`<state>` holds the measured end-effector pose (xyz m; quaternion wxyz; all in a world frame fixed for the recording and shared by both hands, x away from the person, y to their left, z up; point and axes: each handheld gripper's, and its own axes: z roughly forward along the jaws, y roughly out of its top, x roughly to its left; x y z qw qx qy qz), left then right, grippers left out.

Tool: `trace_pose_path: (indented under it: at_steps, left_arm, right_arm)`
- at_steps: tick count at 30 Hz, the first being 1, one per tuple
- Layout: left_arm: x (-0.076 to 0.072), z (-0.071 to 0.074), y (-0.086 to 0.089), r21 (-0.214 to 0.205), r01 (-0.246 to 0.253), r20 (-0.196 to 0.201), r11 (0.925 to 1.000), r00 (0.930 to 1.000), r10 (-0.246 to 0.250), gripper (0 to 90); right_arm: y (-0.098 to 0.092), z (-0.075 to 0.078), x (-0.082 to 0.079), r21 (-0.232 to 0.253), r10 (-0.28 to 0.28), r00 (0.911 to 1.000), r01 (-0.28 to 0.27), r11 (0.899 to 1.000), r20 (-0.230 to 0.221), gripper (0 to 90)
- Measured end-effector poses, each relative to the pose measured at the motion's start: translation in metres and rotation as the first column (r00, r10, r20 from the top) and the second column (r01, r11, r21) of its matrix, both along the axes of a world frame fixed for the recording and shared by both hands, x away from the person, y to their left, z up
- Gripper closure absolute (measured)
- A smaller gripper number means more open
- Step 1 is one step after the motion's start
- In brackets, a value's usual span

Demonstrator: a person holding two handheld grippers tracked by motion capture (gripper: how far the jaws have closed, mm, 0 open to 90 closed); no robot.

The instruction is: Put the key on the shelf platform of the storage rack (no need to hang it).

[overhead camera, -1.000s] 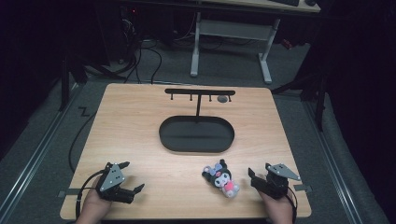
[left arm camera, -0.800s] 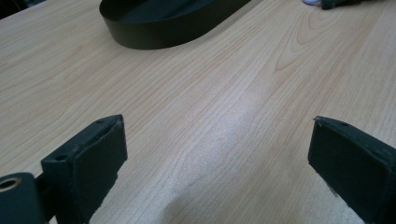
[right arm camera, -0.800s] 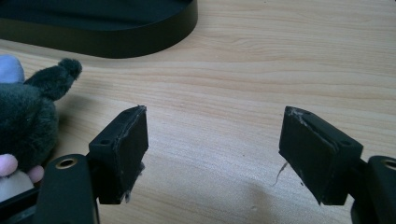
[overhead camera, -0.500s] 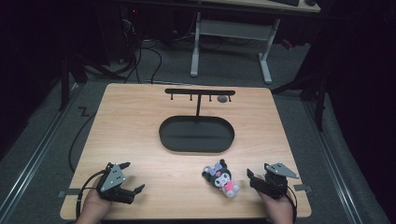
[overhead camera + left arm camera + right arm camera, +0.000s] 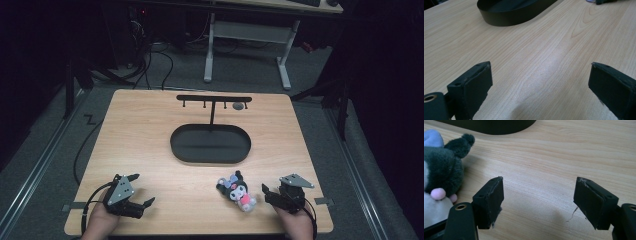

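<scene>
A small plush toy [image 5: 237, 191] with a black head, blue ear and pink body lies on the wooden table near the front, right of centre. My right gripper [image 5: 273, 193] rests just to its right, open, its jaws empty. In the right gripper view the plush toy [image 5: 441, 170] sits just beyond the left jaw, and the right gripper [image 5: 539, 197] frames bare wood. My left gripper [image 5: 141, 189] lies at the front left, open and empty. In its own view, the left gripper [image 5: 540, 85] spans bare table.
A black oval tray [image 5: 210, 161] sits mid-table, with a T-shaped hook stand [image 5: 214, 98] rising from its far side and a small grey item [image 5: 238, 106] hanging on the bar. The tray's wall [image 5: 509, 15] [image 5: 494, 126] lies ahead of both grippers. Table edges are close behind both hands.
</scene>
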<state>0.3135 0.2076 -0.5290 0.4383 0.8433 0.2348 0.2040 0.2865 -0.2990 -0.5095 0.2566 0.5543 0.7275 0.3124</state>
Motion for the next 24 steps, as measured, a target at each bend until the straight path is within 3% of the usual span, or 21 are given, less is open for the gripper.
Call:
trace_pose_path:
  at_steps: [8,15,24]
  left_arm:
    - [0.000,-0.001,0.001,-0.003,-0.006,0.000,1.0000,1.0000,0.006,5.8]
    - [-0.002,0.001,0.003,-0.024,-0.001,0.013,0.9997,0.9999,0.002,5.9]
    - [-0.003,0.001,0.000,-0.015,-0.001,0.007,0.9999,1.0000,0.001,5.9]
  right_arm:
    - [0.006,0.006,0.002,-0.021,0.017,0.9992,-0.018,1.000,-0.036,24.7]
    - [0.002,0.006,0.011,-0.012,-0.028,0.9967,0.028,1.000,-0.076,25.9]
    - [0.003,0.020,0.016,-0.064,0.018,0.9942,-0.025,0.998,-0.106,26.0]
